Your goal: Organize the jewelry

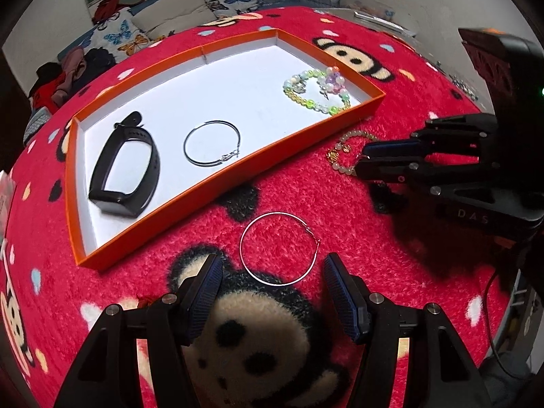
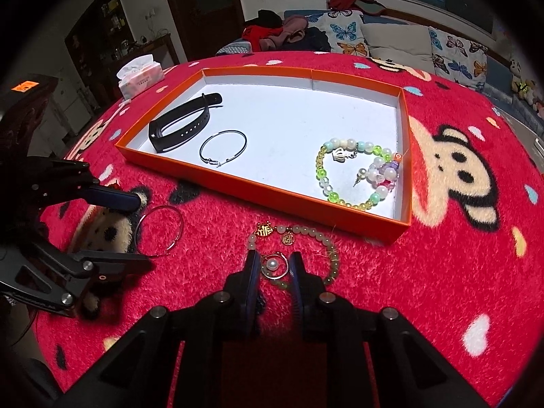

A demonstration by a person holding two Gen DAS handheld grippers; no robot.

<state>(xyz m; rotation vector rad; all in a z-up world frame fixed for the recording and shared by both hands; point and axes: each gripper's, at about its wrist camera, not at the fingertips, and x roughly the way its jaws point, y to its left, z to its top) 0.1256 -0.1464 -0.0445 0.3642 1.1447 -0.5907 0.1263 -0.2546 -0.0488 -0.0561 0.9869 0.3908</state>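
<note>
Right wrist view, bottom centre: right gripper [image 2: 273,267] pinched a light, stiff pearl ring [image 2: 274,267] by its rim. Left gripper [image 1: 273,284] stood open below a thin, springy hoop [image 1: 278,249], probably slippery.

Left gripper [image 1: 272,284] is pointing steeply down, jaws standing wide apart, nothing between the pads. Right gripper [image 2: 273,267] is also angling down, jaws nearly together, pads closing in on either side of a small pearl ring [image 2: 273,266].

Pale bead bracelet [image 1: 343,156] partly behind right gripper's fingers [image 1: 380,149]
</note>
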